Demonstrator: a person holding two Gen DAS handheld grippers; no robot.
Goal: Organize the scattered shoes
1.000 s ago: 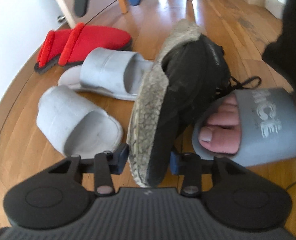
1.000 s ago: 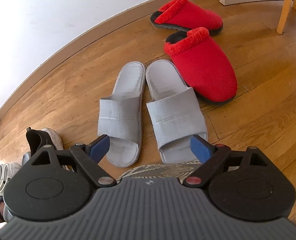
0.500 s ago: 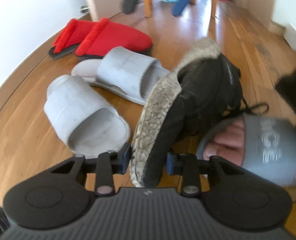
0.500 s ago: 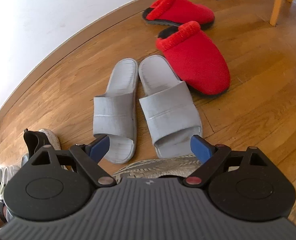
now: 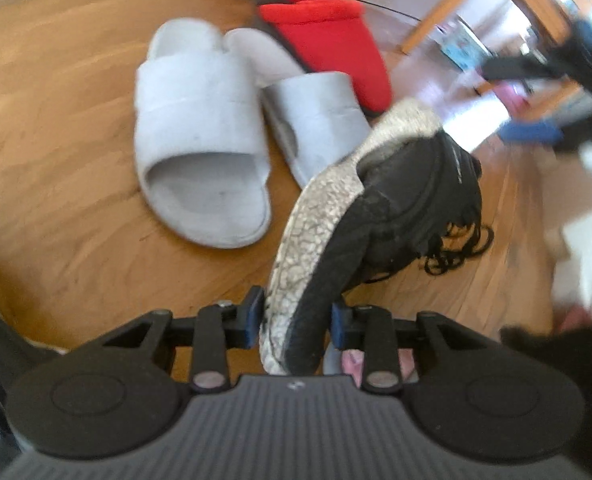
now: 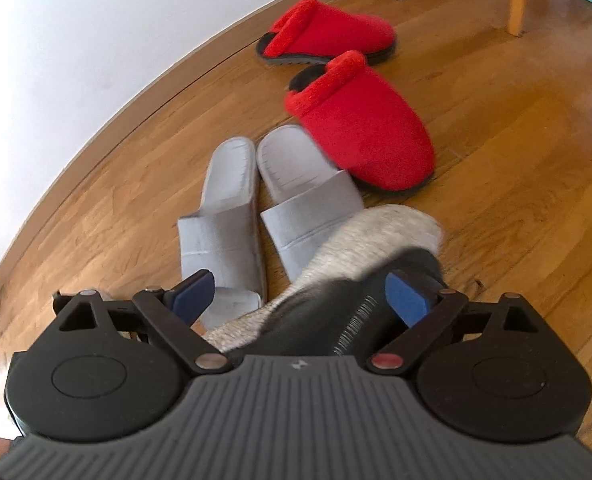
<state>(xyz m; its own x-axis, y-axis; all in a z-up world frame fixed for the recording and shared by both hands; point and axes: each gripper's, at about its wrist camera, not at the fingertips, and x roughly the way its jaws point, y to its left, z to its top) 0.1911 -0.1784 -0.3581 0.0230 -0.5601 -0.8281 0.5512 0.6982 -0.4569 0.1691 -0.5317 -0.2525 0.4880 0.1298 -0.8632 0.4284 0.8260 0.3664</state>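
- The left gripper (image 5: 296, 322) is clamped narrow on the heel end of a black lace-up sneaker with a speckled grey-white sole (image 5: 360, 216); its blue pads press the sole on one side and the black upper on the other.
- The sneaker hangs off the wooden floor (image 5: 55, 184), tipped on its side. Its long axis runs straight away from the fingers, toe far out and sole edge turned towards the grey slides.
- The right gripper (image 6: 302, 294) stands wide, its jaws having just been opening. The same sneaker (image 6: 360, 248) lies between them, but the pads do not appear to press it, so the left hand alone carries it.
- A pair of pale grey open-toe slides (image 6: 255, 208) sits side by side just beyond the sneaker's toe. A pair of red fleece slippers with dark soles (image 6: 360, 132) lies further on, near the white wall (image 6: 95, 20).
- The likely slot is the bare floor beside the slides, and reaching it means bringing the sole down flat.
- Small white lettering runs along the sneaker's upper in both wrist views, too blurred to read. No brand can be made out.
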